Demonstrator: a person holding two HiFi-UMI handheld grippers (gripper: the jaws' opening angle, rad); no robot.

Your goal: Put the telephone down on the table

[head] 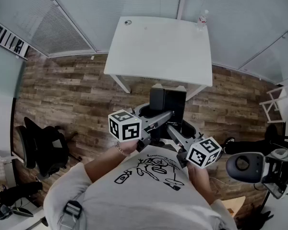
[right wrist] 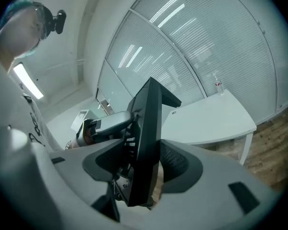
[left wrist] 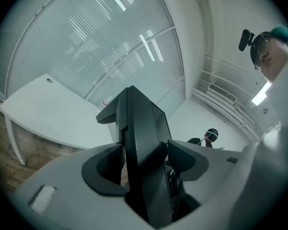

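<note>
The black telephone (head: 168, 102) hangs in the air in front of the person's chest, above the wooden floor (head: 67, 87) and well apart from the white bench (head: 158, 49), which stands further ahead by the blinds. Two claws carry it, one on each side. In the left gripper view the left claw (left wrist: 145, 163) is pinching the telephone, which stands on edge as a dark upright slab between the jaws: the right-hand pad (left wrist: 187, 159) lies against its face, while on the other side a thin sliver of background shows beside the slab. The right claw (right wrist: 145, 169) is likewise clamped on the telephone from the opposite side, its jaws fairly wide around the slab, and the grey arm of the left claw shows in the right gripper view reaching in to the same piece. On the bench a small clear bottle (head: 202, 19) stands at the far right corner and a little round thing (head: 128, 22) lies near the far left corner (too small to tell what it is). A black office chair (head: 43, 147) stands on the floor to the person's left, well away from the bench. The person wears a grey shirt (head: 134, 195) with a black drawing on the chest.
</note>
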